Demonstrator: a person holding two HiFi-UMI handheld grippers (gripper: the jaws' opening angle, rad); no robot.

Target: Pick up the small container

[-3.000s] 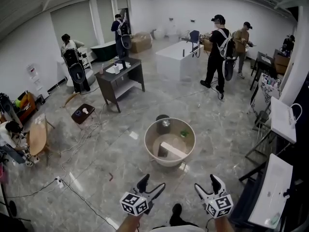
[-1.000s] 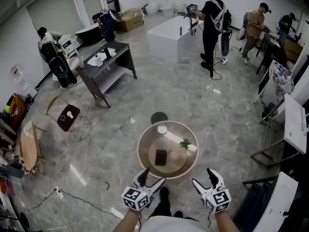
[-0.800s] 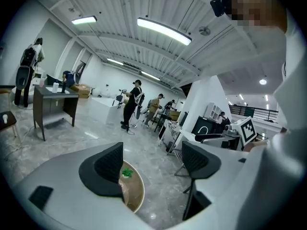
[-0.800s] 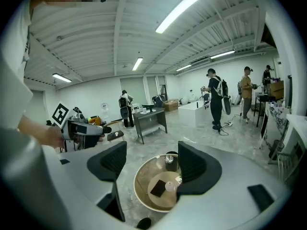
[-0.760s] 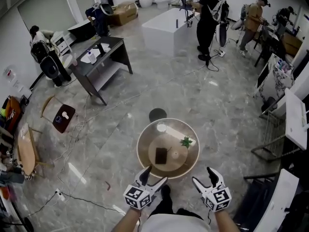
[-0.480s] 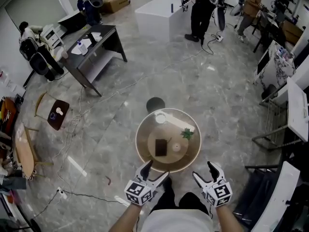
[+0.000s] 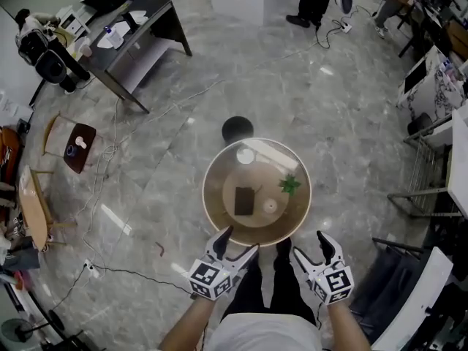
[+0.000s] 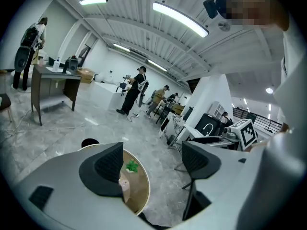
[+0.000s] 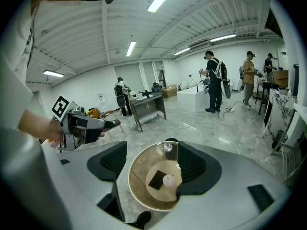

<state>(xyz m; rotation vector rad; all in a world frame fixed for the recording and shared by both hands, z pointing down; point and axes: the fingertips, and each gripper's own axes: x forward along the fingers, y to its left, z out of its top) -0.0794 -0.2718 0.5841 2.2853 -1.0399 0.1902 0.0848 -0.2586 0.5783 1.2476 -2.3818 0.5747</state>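
Looking down, the head view has the left gripper [image 7: 240, 240] and right gripper [image 7: 310, 245] both spread wide and empty, just short of the round table's [image 7: 210, 214] near rim. The small container [image 7: 270, 205] sits near the table's middle, just beside a dark square pad [image 7: 245, 200]. The right gripper view shows both, while the left gripper view hides the pad and half the container behind a jaw.

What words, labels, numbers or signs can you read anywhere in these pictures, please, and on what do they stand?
No word or number is legible.
Left marker cube, right marker cube: black-and-white square patterns, no letters.
Black panel: a white hook-shaped sign, no text.
White items on the grey desk: too small to read.
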